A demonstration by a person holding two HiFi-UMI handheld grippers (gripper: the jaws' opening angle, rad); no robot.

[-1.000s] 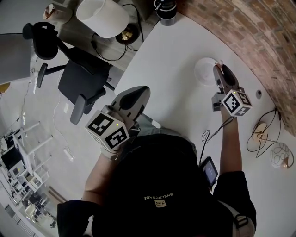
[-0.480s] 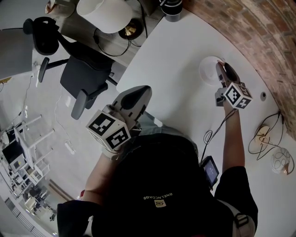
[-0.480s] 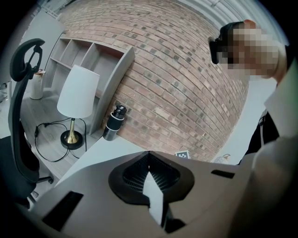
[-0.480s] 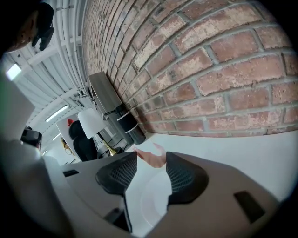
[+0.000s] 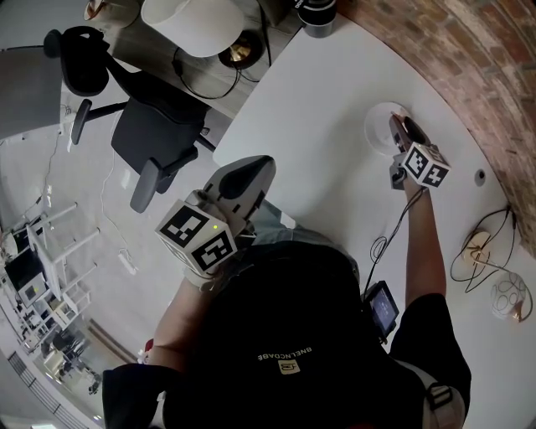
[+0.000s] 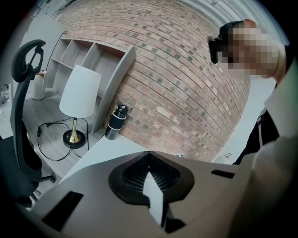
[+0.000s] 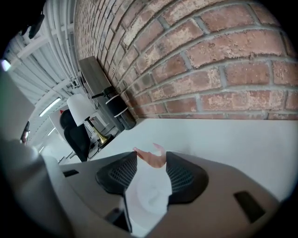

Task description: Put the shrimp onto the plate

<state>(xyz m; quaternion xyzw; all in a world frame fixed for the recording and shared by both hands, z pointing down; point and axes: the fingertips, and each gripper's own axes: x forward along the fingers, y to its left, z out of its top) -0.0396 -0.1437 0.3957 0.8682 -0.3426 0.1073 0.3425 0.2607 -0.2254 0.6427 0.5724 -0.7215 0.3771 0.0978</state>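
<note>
My right gripper (image 5: 399, 127) reaches over the near right rim of the small white plate (image 5: 378, 124) on the white table. It is shut on a pink shrimp (image 7: 151, 158), pinched between the jaw tips, its curled ends sticking out past them. Between the jaws in the right gripper view, the plate (image 7: 148, 195) shows just below the shrimp. My left gripper (image 5: 261, 164) hangs off the table's left edge by the person's body, jaws together with nothing in them. In the left gripper view, the left gripper (image 6: 149, 155) points at the brick wall.
A black cylinder (image 5: 316, 12) stands at the table's far corner. A lamp (image 5: 188, 23) and an office chair (image 5: 144, 141) lie left of the table. Cables and small objects (image 5: 479, 248) sit at the right edge, beside the brick wall (image 5: 469, 59). A small screen (image 5: 381, 308) hangs by the person's side.
The right gripper with the shrimp has moved a little farther forward over the plate. The left gripper has stayed where it was.
</note>
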